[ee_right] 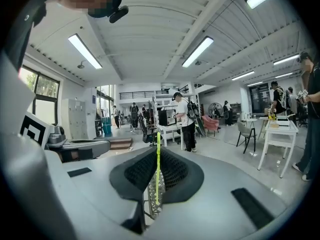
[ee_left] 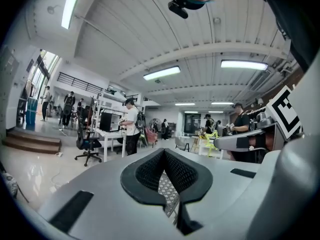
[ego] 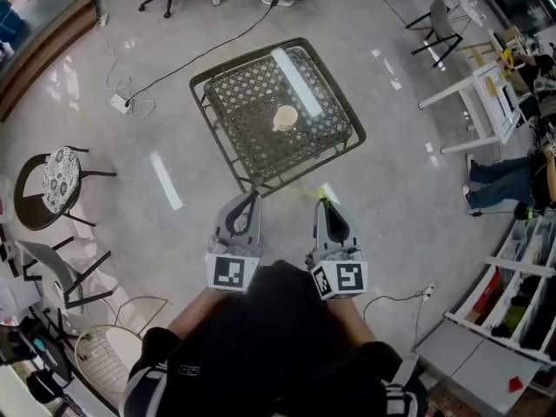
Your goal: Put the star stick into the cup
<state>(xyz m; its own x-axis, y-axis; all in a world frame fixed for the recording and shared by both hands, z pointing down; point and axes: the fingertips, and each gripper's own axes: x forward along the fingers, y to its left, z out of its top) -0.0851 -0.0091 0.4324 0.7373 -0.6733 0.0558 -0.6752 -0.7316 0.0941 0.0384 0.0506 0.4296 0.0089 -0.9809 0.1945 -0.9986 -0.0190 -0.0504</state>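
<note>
A cream cup point(ego: 285, 117) stands upright in the middle of a square wire-mesh table point(ego: 252, 159) ahead of me. My right gripper point(ego: 324, 203) point(ee_right: 158, 150) is shut on the star stick point(ego: 314, 193), a thin yellow-green rod point(ee_right: 158, 166) that runs up between the dark pads. The stick's tip hangs just short of the table's near edge, well away from the cup. My left gripper point(ego: 251, 197) point(ee_left: 164, 151) is shut with nothing in it, level with the right one and close to my body.
A round-seat chair point(ego: 56, 181) and wire chairs stand at the left. A power strip point(ego: 120, 102) and cables lie on the glossy floor behind the table. At the right are a white desk point(ego: 486, 94), a person's legs point(ego: 499, 182) and shelving point(ego: 512, 311).
</note>
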